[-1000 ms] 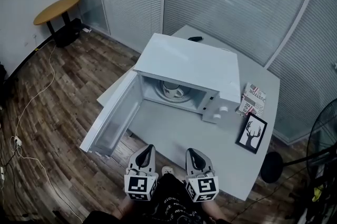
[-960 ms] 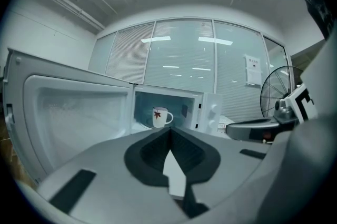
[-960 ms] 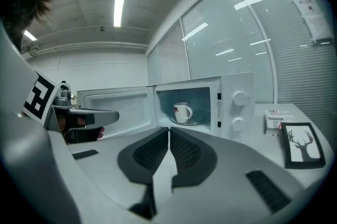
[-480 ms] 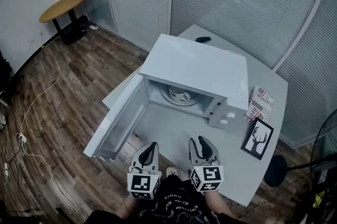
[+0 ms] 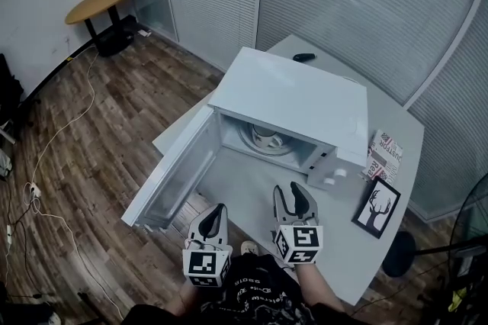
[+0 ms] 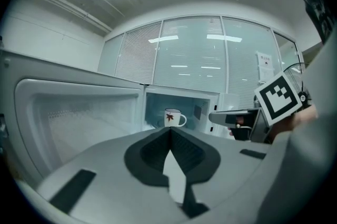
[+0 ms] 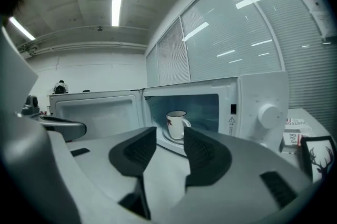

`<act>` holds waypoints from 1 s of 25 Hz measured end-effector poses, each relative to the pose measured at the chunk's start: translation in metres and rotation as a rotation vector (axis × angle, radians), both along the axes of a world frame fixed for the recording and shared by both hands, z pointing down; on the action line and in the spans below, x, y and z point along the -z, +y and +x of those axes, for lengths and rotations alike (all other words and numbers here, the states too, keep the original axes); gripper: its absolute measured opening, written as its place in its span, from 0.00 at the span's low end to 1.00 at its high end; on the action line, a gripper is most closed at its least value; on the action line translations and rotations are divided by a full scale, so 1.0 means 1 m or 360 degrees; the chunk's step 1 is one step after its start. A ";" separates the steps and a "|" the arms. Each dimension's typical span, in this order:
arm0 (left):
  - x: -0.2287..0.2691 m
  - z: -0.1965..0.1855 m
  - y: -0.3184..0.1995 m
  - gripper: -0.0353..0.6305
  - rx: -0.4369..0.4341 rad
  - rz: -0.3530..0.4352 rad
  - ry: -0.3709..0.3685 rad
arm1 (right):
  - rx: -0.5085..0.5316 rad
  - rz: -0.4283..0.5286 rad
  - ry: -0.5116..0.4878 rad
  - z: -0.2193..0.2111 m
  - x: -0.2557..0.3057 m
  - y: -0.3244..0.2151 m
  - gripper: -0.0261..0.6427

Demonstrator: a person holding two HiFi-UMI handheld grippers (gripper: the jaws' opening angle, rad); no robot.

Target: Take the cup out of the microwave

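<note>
A white microwave stands on the grey table, its door swung open to the left. Inside, a white cup with a red leaf mark sits upright on the turntable, handle to the right. It shows beyond both jaw pairs, cup and cup. My left gripper hovers at the table's near edge, shut, holding nothing. My right gripper is further in over the table; its jaws are opening, with nothing between them. Both are well short of the cup.
Right of the microwave lie a printed booklet and a framed deer picture. A small black object sits at the table's far edge. A round wooden table and floor cables are at left, a fan at right.
My right gripper has moved forward over the table toward the microwave and its jaws have gone from shut to apart. The left gripper has barely shifted.
</note>
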State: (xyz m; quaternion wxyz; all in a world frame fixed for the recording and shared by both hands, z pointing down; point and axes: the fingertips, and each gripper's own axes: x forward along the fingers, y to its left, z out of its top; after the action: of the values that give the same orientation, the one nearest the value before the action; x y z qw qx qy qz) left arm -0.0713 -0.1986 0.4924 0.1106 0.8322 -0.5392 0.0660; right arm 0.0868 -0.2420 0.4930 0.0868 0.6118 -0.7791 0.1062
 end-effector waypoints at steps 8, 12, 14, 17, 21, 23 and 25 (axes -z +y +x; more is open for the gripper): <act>-0.003 -0.001 -0.006 0.06 0.0037 0.0001 -0.0036 | -0.0033 -0.0002 0.0049 0.006 -0.001 -0.034 0.26; -0.002 -0.005 -0.009 0.06 0.0064 0.0003 -0.0033 | -0.0037 -0.0019 0.0065 0.008 -0.004 -0.048 0.26; -0.002 -0.007 -0.011 0.06 0.0076 0.0005 -0.0037 | -0.0030 -0.0033 0.0071 0.007 -0.008 -0.055 0.26; -0.003 -0.011 -0.011 0.06 0.0093 -0.0002 -0.0046 | -0.0022 -0.0051 0.0086 0.006 -0.012 -0.065 0.26; -0.003 -0.016 -0.011 0.06 0.0125 -0.0006 -0.0055 | -0.0024 -0.0063 0.0099 0.006 -0.016 -0.077 0.26; -0.005 -0.019 -0.012 0.06 0.0141 -0.0009 -0.0063 | -0.0028 -0.0064 0.0117 0.006 -0.017 -0.082 0.26; -0.008 -0.019 -0.012 0.06 0.0148 -0.0021 -0.0066 | -0.0028 -0.0064 0.0147 0.007 -0.020 -0.087 0.26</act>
State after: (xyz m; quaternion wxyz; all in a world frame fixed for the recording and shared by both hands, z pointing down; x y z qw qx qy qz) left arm -0.0903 -0.2105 0.5004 0.1079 0.8041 -0.5789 0.0817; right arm 0.0941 -0.3293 0.5127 0.1341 0.6209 -0.7666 0.0942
